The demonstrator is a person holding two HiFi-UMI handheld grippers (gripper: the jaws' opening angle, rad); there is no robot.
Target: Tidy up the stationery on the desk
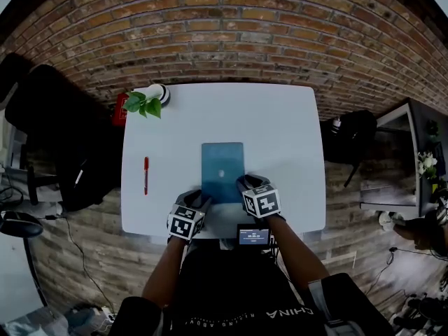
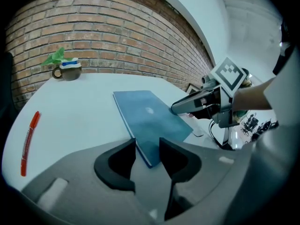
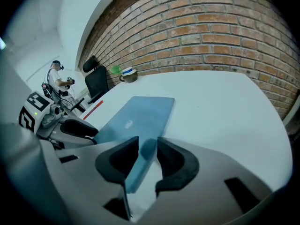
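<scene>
- The blue book [image 1: 222,170] lies flat near the middle of the white worktop [image 1: 280,131], by the front edge.
- The left claw [image 2: 147,156] is spread a little. The book's near left corner sits in the gap.
- The right claw [image 3: 147,156] is spread a little too. The book's near right corner sits in its gap.
- A red pen [image 1: 145,175] lies on the left side of the worktop, well apart from the book.
- A mug with a green plant [image 1: 150,98] stands at the far left corner.
</scene>
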